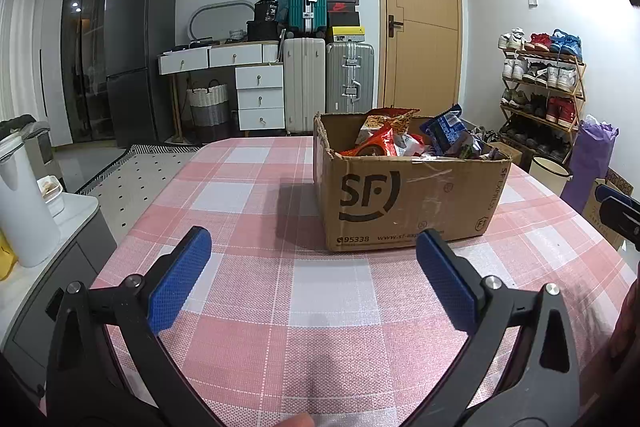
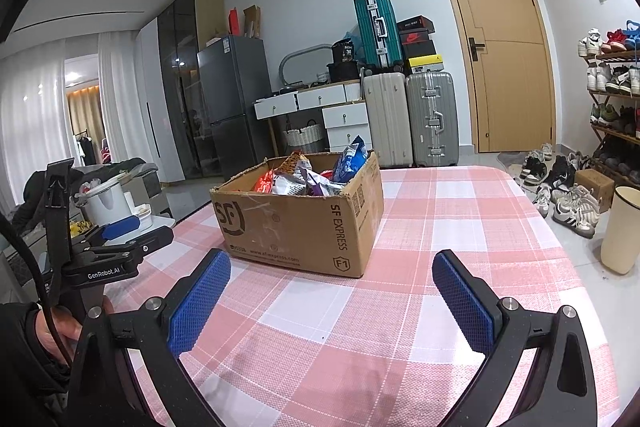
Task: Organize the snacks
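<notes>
Snacks (image 1: 416, 139): crinkled foil and plastic packets, red, orange and blue, heaped inside the open brown cardboard box (image 1: 404, 203) on the pink-checked counter (image 1: 320, 307). Judged light, soft, slippery, contents crushable; best pinched at a sealed edge. Left gripper (image 1: 314, 275) and right gripper (image 2: 332, 301) are held before the box, jaws apart, empty.

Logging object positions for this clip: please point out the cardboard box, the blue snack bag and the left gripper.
cardboard box (image 1: 408, 203), left wrist view, on its printed front wall.
blue snack bag (image 1: 446, 131), left wrist view, on the bag's upper face, sticking out of the box.
left gripper (image 1: 314, 275), left wrist view, midway between its open fingertips.
</notes>
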